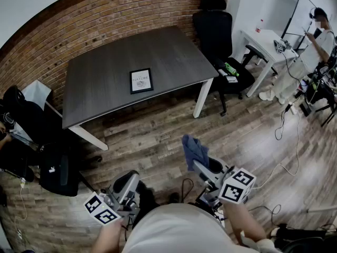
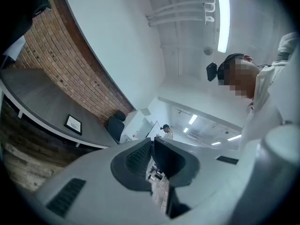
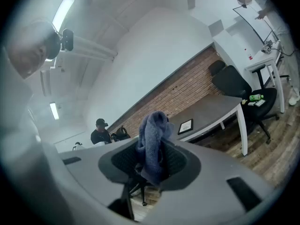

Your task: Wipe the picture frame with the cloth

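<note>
The black picture frame (image 1: 141, 80) with a white print lies flat near the front edge of the dark grey table (image 1: 105, 73). It also shows small in the left gripper view (image 2: 73, 123) and the right gripper view (image 3: 185, 126). My right gripper (image 1: 197, 165) is held over the wooden floor, well short of the table, shut on a bunched blue cloth (image 1: 195, 151) that sticks up between its jaws (image 3: 152, 139). My left gripper (image 1: 131, 179) hangs lower left, also away from the table. Its jaws are shut with nothing between them (image 2: 151, 146).
A black office chair (image 1: 216, 30) stands at the table's right end. A white desk (image 1: 266, 41) and a standing person (image 1: 318, 41) are at the far right. Black bags (image 1: 52, 167) sit on the floor at left. Cables (image 1: 284, 167) trail across the wooden floor. A brick wall (image 1: 79, 30) backs the table.
</note>
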`<state>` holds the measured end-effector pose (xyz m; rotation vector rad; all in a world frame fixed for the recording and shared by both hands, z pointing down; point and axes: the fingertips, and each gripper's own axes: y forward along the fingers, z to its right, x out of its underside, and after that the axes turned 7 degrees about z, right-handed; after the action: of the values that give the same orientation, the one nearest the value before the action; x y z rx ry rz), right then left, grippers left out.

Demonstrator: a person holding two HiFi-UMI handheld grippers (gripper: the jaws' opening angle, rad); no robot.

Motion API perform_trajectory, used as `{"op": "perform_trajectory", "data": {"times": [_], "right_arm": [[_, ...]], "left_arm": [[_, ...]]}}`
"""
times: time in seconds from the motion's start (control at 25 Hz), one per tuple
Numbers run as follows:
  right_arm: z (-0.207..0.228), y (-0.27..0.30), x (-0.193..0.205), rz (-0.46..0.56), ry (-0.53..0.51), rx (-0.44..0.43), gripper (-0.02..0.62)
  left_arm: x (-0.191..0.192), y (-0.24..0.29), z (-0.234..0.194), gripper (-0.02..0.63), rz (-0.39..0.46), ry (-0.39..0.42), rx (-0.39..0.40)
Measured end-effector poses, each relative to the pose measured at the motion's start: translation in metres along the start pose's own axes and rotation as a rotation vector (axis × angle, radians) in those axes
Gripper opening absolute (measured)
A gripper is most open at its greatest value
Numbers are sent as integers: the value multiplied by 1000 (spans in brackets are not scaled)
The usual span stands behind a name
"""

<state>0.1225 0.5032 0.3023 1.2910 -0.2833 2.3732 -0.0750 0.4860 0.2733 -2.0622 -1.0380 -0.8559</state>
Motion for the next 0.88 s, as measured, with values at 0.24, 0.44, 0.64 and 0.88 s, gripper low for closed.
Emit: {"op": "perform_trajectory", "data": {"times": [0.24, 0.44, 0.64, 0.88], "right_arm": [[11, -3, 2, -4, 7, 5, 130], [21, -6, -1, -1, 6, 11, 130], [23, 0, -6, -15, -2, 5, 130], [35, 11, -1, -41, 0, -1, 130]], "left_arm": [[7, 7, -1, 31, -7, 5, -1], [11, 16, -1, 31, -13, 7, 2], [8, 20, -4, 31, -10, 10, -11], [11, 20, -15, 31, -12, 12, -51]]}}
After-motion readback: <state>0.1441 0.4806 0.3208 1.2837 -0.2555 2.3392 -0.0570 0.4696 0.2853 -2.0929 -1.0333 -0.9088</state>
